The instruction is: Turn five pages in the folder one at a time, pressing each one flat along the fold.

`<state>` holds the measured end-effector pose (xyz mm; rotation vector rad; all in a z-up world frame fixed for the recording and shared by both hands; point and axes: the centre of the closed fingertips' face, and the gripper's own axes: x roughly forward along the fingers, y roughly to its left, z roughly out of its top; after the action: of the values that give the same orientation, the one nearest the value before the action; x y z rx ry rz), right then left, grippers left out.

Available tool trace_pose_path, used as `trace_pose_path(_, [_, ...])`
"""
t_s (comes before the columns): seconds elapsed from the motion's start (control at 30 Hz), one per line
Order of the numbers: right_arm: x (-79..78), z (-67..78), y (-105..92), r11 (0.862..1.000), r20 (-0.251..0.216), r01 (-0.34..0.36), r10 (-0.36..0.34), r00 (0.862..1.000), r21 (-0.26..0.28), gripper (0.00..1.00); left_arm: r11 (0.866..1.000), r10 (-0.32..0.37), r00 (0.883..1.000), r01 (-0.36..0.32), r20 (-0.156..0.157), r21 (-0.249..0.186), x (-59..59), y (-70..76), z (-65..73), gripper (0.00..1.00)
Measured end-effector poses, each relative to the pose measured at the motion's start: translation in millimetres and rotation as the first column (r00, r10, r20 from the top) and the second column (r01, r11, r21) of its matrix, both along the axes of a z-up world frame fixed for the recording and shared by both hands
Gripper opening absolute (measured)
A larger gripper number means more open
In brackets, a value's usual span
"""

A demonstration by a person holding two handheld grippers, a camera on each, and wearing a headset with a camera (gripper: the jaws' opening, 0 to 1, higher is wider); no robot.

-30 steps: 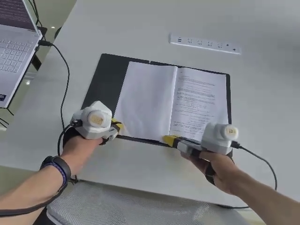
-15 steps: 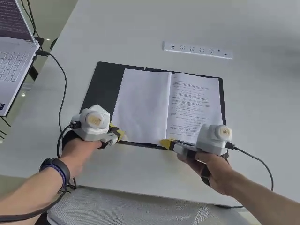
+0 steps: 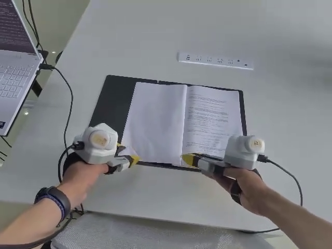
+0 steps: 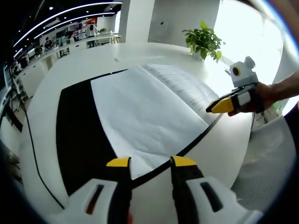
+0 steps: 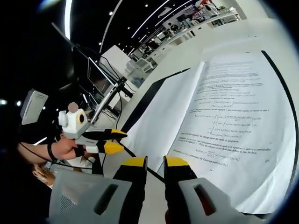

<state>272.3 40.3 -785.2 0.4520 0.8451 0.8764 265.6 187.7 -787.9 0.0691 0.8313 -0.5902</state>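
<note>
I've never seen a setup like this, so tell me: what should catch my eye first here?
An open black folder lies mid-table, with a blank page on its left and a printed page on its right. The left gripper and the right gripper, both yellow-tipped and handheld, are at its near edge. A white power strip lies beyond it.

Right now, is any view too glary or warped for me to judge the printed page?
Head view: even, soft light, and the printed page is clear, though its text is too small to read. Left gripper view: bright glare washes out that page's far side, and the fisheye bows the folder edges. Right gripper view: sharpest on the text, with a dark background.
</note>
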Motion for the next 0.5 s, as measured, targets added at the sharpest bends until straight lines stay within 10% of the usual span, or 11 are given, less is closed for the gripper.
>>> trace_pose_path(0.5, [17.3,27.0,-56.5,0.996,0.119,0.046,-0.036,0.992,-0.081,0.25,1.0,0.02,0.998,-0.019,0.064,-0.019,11.9,1.3,34.3,0.4])
